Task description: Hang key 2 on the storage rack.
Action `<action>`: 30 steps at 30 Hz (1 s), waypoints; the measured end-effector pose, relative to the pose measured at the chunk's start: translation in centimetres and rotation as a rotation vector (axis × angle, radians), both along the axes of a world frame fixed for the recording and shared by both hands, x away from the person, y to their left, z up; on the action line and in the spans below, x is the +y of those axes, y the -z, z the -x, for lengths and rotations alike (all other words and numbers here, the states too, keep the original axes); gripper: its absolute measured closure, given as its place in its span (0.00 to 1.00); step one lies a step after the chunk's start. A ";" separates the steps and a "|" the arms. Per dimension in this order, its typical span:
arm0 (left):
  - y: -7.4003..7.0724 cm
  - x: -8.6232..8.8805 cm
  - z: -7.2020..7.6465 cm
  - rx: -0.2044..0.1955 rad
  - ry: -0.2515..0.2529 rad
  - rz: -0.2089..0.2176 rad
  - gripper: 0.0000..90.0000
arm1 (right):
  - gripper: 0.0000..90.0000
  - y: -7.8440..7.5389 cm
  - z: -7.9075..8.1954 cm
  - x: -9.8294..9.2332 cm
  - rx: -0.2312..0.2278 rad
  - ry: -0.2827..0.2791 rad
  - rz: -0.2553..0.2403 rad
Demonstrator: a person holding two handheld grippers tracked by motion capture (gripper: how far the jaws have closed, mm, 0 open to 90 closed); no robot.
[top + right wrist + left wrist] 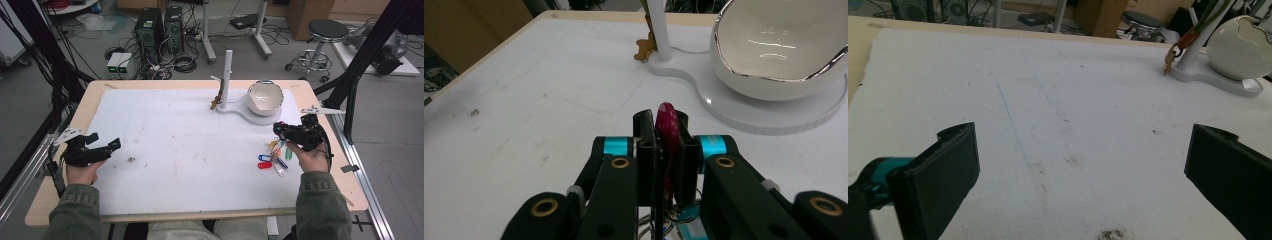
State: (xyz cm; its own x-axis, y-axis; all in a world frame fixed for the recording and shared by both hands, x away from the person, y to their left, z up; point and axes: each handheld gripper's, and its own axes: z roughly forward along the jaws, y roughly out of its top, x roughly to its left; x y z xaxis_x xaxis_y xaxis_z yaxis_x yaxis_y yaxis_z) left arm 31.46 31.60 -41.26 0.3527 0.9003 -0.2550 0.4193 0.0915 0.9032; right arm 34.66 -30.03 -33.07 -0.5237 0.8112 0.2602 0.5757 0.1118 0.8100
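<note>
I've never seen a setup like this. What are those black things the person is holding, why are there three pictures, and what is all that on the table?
No robot here: a person sits at a table and holds a hand-operated two-jaw clamp in each hand. The high view looks down from above; the other two come from small cameras riding on each clamp, looking along its black jaws.

The left gripper rests near the table's left edge with its jaws wide apart and nothing between them, as its own view shows. The right gripper is closed on a dark red key tag, part of a bunch of coloured key tags that hangs down to the white mat.

At the far side stands a white stand with an upright post, a small brown charm hanging from it, and a white bowl on its base.
</note>
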 end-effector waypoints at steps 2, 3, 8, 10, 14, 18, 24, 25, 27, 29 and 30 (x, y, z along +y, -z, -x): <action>0.0 0.0 0.0 0.000 0.000 0.000 0.02 | 0.93 -0.1 -0.1 0.2 0.003 0.004 -0.006; 0.0 0.0 0.0 0.000 -0.001 0.000 0.02 | 0.93 -0.1 -0.2 0.3 -0.006 0.005 -0.005; 0.0 0.0 0.0 -0.001 -0.001 0.002 0.02 | 0.93 -0.2 -0.6 0.3 0.009 0.023 -0.042; 0.0 0.0 0.0 -0.002 -0.003 0.004 0.02 | 0.93 -0.5 -0.7 0.3 0.004 0.029 -0.060; 0.0 0.0 -0.1 -0.002 -0.004 0.004 0.02 | 0.93 -1.2 -1.0 0.3 -0.013 0.034 -0.071; 0.0 0.0 -0.1 -0.004 -0.004 0.004 0.02 | 0.93 -2.0 -1.1 0.6 -0.026 0.025 -0.072; 0.0 0.0 -0.1 -0.004 -0.005 0.005 0.02 | 0.93 -3.3 -1.4 0.8 -0.044 0.031 -0.091; 0.0 0.0 -0.1 -0.005 -0.005 0.009 0.02 | 0.93 -3.5 -1.5 0.8 -0.049 0.032 -0.089; 0.0 0.1 -0.1 -0.006 -0.004 0.006 0.02 | 0.93 -3.9 -1.7 1.0 -0.053 0.031 -0.082; 0.0 0.1 -0.1 -0.005 -0.003 0.006 0.02 | 0.93 -4.2 -1.8 1.2 -0.053 0.037 -0.083; 0.0 0.0 -0.1 -0.006 -0.003 0.007 0.02 | 0.93 -4.4 -1.9 1.3 -0.054 0.038 -0.088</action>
